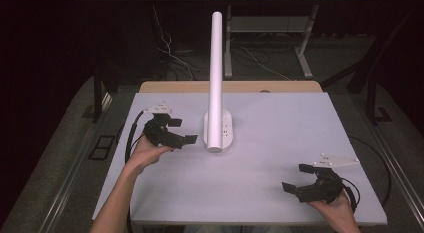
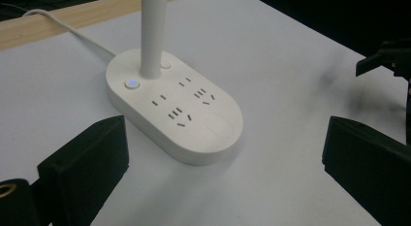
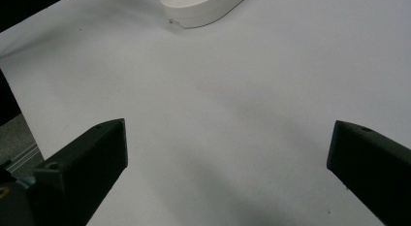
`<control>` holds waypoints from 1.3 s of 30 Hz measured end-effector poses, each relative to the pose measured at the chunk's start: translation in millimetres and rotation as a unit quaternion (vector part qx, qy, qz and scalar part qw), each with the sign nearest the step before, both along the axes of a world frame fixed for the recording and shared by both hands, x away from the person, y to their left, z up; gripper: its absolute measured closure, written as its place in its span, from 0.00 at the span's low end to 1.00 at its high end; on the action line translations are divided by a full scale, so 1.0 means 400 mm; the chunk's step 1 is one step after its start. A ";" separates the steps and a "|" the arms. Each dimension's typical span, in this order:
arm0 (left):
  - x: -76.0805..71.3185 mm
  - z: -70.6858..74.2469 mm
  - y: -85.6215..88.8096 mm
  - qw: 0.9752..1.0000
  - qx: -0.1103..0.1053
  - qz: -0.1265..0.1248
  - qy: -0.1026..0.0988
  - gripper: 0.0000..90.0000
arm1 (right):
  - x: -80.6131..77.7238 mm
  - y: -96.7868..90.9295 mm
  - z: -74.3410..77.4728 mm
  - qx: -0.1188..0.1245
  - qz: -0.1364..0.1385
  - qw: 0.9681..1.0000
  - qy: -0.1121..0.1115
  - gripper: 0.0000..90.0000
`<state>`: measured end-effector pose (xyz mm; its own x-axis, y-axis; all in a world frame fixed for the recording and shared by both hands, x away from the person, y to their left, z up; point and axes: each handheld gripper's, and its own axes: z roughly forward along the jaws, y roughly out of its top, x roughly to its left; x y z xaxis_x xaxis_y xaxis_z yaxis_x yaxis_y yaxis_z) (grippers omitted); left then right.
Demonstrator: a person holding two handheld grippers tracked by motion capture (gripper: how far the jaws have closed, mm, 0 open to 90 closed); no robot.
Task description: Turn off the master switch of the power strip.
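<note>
High view: the right gripper (image 1: 300, 180) rests near the front right of the surface (image 1: 280, 138), jaws spread, holding nothing. Farther in, the left gripper (image 1: 181, 130) sits just beside the white lamp base (image 1: 226, 129), jaws spread and empty. The step in hand appears to be the approach. Next move likely calls for reaching the lit button (image 2: 131, 83) beside the lamp's stem (image 1: 216, 78).
</note>
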<state>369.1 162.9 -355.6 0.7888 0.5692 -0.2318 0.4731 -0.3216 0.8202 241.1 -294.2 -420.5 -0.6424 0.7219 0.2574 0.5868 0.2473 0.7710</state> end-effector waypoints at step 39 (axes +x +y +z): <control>0.155 0.002 -0.036 0.999 0.021 0.033 0.022 0.05 | 0.002 -0.001 -0.002 -0.001 0.001 1.000 0.000 0.01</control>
